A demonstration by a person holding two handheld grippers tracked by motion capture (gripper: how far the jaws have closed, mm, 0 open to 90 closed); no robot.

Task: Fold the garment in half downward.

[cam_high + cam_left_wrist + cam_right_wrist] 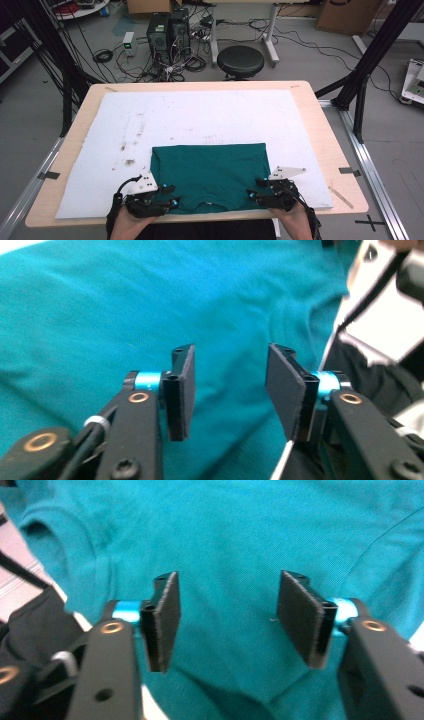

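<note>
a folded green shirt point(210, 172) lies flat on the white mat point(200, 117) at the near edge of the table point(325, 145), its collar toward the person. the left gripper point(170, 196) sits at the shirt's near left corner and the right gripper point(252, 192) at its near right corner. in each gripper view the jaws stand well apart over the cloth, pads clear of it and nothing pinched between them.

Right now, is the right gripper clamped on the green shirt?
No, in the right gripper view the right gripper has its jaws apart above the green shirt, with no cloth pinched between the pads.
</note>
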